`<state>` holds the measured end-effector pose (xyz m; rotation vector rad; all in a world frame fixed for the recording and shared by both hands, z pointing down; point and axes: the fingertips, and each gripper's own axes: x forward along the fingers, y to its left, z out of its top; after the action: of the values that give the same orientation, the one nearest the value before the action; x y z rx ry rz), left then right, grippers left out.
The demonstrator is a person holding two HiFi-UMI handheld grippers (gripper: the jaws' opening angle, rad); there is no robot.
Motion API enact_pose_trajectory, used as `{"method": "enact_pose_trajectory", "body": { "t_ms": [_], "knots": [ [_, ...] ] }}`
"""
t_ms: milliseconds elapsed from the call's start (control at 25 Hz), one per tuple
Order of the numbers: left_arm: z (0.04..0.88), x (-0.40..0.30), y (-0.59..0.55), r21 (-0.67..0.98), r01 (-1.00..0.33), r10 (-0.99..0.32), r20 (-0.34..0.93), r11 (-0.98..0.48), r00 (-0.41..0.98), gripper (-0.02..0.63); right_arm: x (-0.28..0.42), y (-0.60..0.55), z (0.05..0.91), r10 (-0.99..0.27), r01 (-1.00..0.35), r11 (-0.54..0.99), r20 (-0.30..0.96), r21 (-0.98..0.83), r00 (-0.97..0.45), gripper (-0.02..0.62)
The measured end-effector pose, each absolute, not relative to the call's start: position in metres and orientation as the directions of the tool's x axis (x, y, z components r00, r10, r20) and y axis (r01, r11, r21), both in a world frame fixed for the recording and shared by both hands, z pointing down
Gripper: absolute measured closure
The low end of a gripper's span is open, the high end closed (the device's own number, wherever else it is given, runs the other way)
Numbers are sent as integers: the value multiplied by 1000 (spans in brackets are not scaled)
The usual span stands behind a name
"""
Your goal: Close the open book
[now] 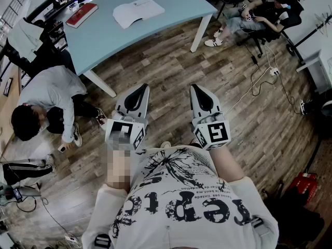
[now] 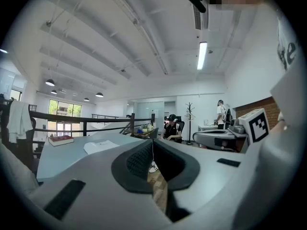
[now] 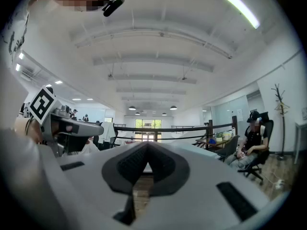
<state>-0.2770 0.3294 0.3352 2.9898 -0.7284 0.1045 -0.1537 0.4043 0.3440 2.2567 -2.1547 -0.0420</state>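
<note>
I hold my left gripper (image 1: 141,88) level in front of me. Its jaws are pressed together tip to tip and have hold of nothing. My right gripper (image 1: 199,88) is just beside it, also level, with its jaws closed the same way and nothing between them. Both point out over the wooden floor (image 1: 171,66) toward the light blue table (image 1: 104,40), which stands well apart from their tips.

The open book (image 1: 136,10) lies flat on that table with its white pages facing up. It is ahead of my left gripper and a little to the left of where the tip points. Neither tool touches it. Further left, near the table's far edge, lies a closed red book (image 1: 82,13).

A person (image 1: 46,95) crouches on the floor off to the left of my left gripper. Another person (image 1: 259,12) sits in a chair ahead and to the right of my right gripper.
</note>
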Motion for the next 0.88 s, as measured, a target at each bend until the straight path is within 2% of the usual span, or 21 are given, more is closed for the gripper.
{"method": "enact_pose_trajectory", "body": {
  "t_ms": [560,880],
  "knots": [
    [350,-280,304,89,-488,-478,117,-868,871,586,-148,378,350,-998,-998,-52,31,22,53,584],
    [372,-262,271,119,-548,-528,161,-828,834,586,-116,340,369,-997,-1000,-13,72,22,14,584]
  ]
}}
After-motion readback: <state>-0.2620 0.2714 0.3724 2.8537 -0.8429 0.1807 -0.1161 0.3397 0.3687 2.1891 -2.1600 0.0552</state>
